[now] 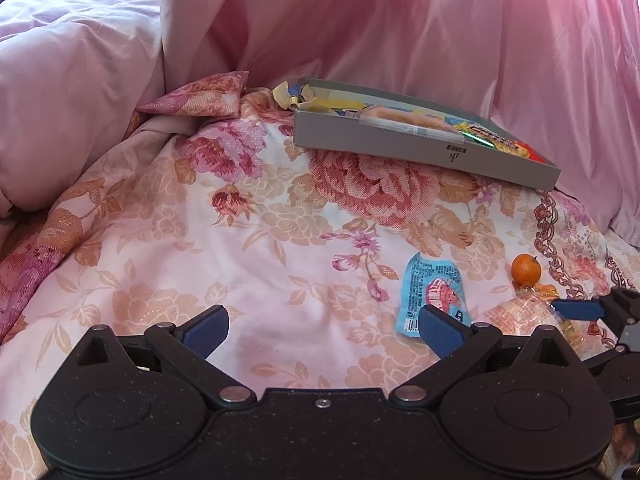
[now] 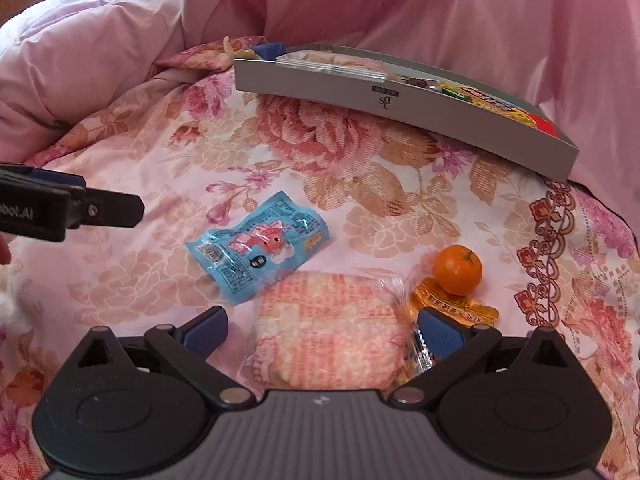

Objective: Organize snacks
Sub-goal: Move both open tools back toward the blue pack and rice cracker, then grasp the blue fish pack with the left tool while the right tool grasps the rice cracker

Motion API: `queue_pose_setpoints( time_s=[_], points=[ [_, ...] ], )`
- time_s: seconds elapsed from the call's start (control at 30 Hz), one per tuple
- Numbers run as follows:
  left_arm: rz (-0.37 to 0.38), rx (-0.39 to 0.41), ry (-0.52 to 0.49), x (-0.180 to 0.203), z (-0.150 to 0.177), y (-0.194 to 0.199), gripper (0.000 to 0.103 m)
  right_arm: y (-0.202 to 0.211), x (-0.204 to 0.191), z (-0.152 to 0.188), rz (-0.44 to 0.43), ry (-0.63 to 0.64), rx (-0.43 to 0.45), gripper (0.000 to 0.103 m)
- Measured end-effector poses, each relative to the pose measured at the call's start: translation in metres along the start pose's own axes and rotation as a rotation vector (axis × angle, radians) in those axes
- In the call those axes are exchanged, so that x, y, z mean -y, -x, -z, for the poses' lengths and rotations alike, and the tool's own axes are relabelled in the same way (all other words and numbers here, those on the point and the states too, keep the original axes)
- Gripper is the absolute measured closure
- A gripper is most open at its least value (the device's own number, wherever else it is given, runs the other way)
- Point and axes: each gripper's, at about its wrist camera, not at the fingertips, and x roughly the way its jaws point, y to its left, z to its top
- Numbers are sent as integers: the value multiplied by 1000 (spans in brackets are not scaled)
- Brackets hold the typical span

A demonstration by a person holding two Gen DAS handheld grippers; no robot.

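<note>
Snacks loose on a floral pink-and-peach bedspread [image 2: 360, 160]: a light-blue plastic snack packet [image 2: 260, 256] printed with a red cartoon creature and small unreadable text, lying flat near the middle. Just beside its lower right corner, a clear-wrapped round rice cracker [image 2: 332, 328] with pale red printing too faint to read. To the right of that, a small orange mandarin [image 2: 458, 269] resting on a crinkled orange-yellow sachet [image 2: 460, 308] with tiny red lettering, illegible.

Further back, a shallow grey cardboard tray [image 2: 400, 100] holding other wrapped snacks, among them a long beige one in clear film and yellow, green and red wrappers; on its front wall a small monogram logo, possibly "BS", under a tiny label.

Right gripper [image 2: 322, 330] low over the rice cracker, blue-padded fingers spread wide on either side of it, touching nothing. Left gripper [image 1: 322, 330] likewise spread wide above bare bedspread, the blue packet just beside its right finger; on its side, seen from the right camera, partial white lettering ending "bot.AI". Pink quilt [image 1: 72, 80] and pink satin drape [image 1: 400, 20] behind.
</note>
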Motion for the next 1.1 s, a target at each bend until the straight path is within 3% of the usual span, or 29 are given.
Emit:
queue_pose_setpoints(
  time_s=[0.27,0.53,0.7,0.83,0.97,1.1],
  points=[
    [40,9,-57,9,2,2,2,13,-2,11,37,-22,4,25],
    [100,-34,-121,27,9,-4,3,44,-1,39,61,-58,20,25],
    [111,-70,-206,48,1,-29,5,47,8,39,59,-72,29,24],
    [175,-130,-249,63,-10,-52,5,53,12,46,73,-75,36,24],
    [162,-192,-324,84,-14,-78,8,57,18,53,84,-106,41,24],
    [150,-212,-314,88,-18,-93,8,56,23,54,79,-108,42,24]
  ],
)
